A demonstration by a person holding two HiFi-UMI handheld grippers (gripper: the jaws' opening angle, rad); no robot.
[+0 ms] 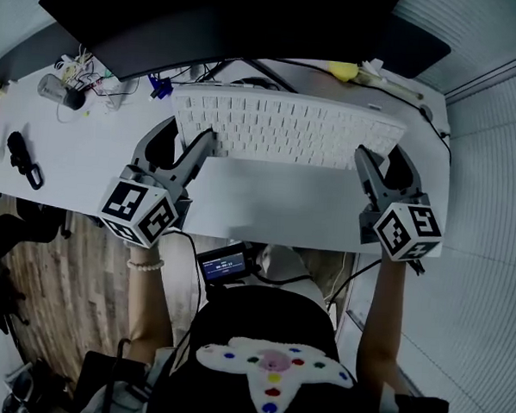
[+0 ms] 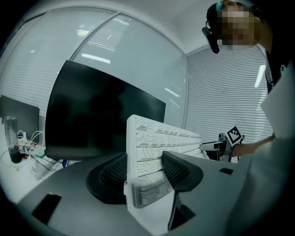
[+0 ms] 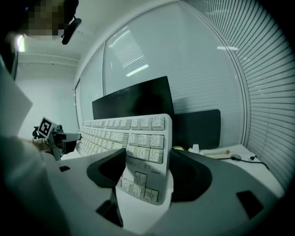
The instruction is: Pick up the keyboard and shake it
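Keyboard [image 1: 288, 125]: white, lying left to right over the far half of the desk [image 1: 266, 212], just near of the monitor [image 1: 207, 17]. Keys face up toward the head view. No view shows whether it is clear of the desk.
Left gripper [image 1: 202, 145]: jaws closed on the keyboard's left end. In its own view one pad presses the key face and the other the underside.
Right gripper [image 1: 364, 159]: jaws clamped on the keyboard's right end, with the end keys showing between the pads.
Grip: one gripper at each short end, well apart, and the keyboard spans the gap between them.
Far left of desk: tangle of cables [image 1: 84, 71], with a small dark object [image 1: 23, 159] nearer.
Far right of desk: yellow item [image 1: 343, 70] just beyond the keyboard.
Surroundings: blinds [image 3: 267, 69] cover the window on the right.
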